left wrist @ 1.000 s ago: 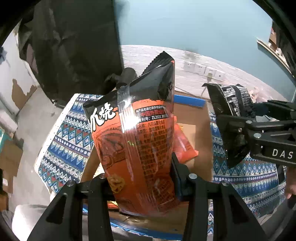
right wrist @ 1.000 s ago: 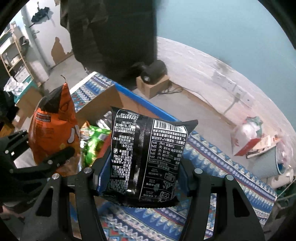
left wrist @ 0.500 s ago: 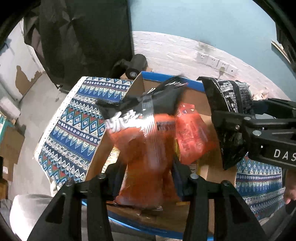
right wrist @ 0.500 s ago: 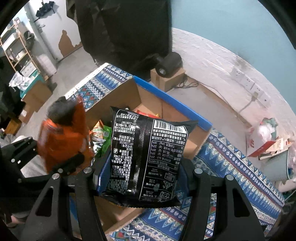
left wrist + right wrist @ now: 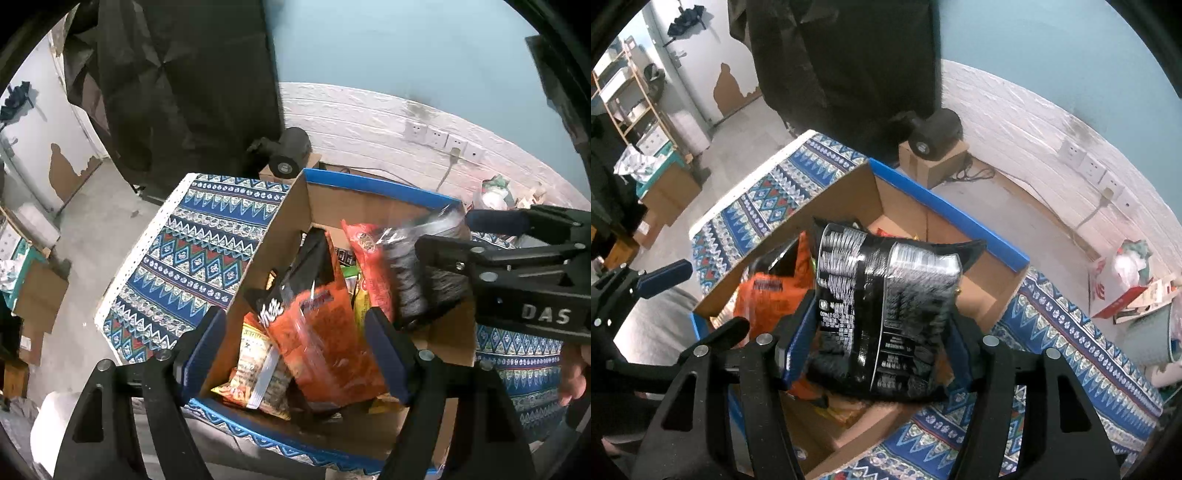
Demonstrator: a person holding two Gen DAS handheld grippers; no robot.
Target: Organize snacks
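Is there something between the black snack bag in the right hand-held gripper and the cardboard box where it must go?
Nothing visible blocks it. The black snack bag sits between the opening jaws of the right hand-held gripper, directly above the open cardboard box. Only other snacks, such as the orange bag, already lie inside.

The cardboard box [image 5: 288,206] sits on the patterned cloth [image 5: 192,258], snack bags [image 5: 325,332] inside, a speaker [image 5: 290,155] behind at twelve o'clock.
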